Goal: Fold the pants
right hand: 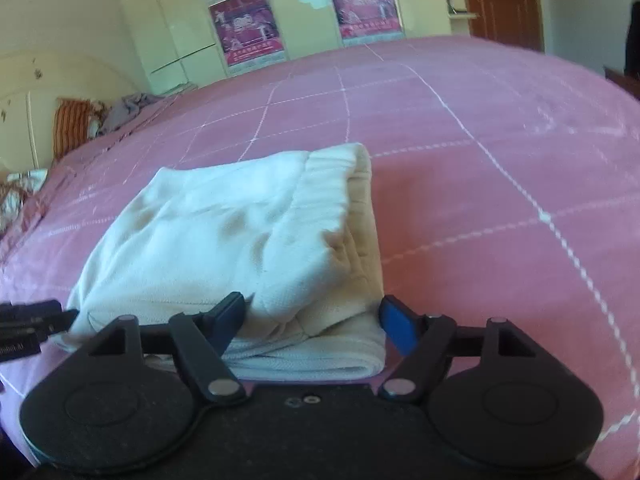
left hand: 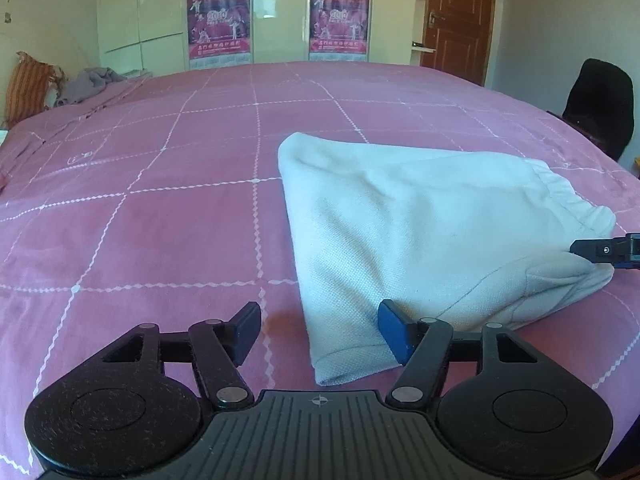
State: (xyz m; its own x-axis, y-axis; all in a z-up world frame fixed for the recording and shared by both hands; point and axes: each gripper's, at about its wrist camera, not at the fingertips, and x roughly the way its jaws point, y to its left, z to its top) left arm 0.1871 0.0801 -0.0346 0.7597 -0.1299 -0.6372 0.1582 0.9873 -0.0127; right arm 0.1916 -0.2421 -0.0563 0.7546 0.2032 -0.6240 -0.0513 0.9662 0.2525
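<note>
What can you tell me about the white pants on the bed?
The white pants look like soft knit cotton, folded into a thick bundle of several layers on the pink checked bedspread. The gathered elastic waistband lies on top at one end, and stacked folded edges face the right gripper. Both grippers' jaws stand open; the left gripper sits at a near corner, holding nothing.

pants [left hand: 420,232] on bed [left hand: 160,220]; pillow [left hand: 26,84] far left | wardrobe [left hand: 260,8] behind; chair [left hand: 600,104] right

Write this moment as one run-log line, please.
pants: folded on bed | left gripper: open, at corner | right gripper: open, at edge
</note>
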